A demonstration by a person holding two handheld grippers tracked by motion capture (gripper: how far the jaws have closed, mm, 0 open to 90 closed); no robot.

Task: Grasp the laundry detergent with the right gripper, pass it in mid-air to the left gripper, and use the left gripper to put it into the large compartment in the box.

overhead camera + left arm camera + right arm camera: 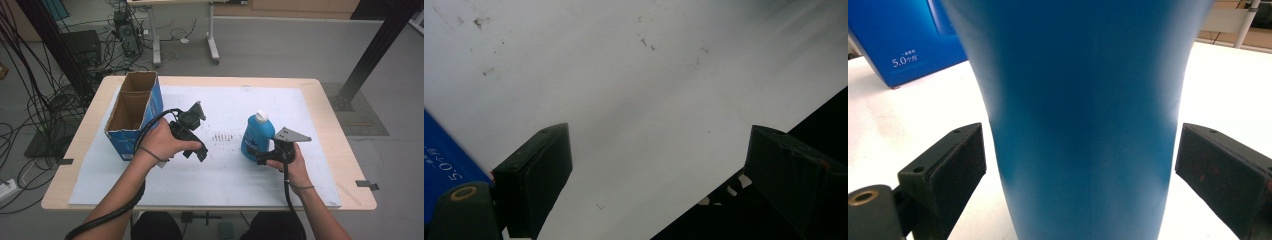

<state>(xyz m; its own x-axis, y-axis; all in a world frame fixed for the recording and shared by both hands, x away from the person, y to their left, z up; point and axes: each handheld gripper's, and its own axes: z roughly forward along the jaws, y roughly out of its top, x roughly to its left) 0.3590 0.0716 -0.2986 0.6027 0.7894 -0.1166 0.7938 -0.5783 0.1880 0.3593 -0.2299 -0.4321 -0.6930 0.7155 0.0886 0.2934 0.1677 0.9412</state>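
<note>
Blue bottle (257, 134) with white cap stands upright on the table (200, 175), right of centre. Right tool (260, 156) is at its base: the bottle sits between spread jaws, gaps visible both sides, pads not pressing. Left tool (197, 150) hangs empty, jaws wide, beside the open blue carton (134, 114). Judged: approach done; grip, lift and probable transfer to carton remain.
</note>
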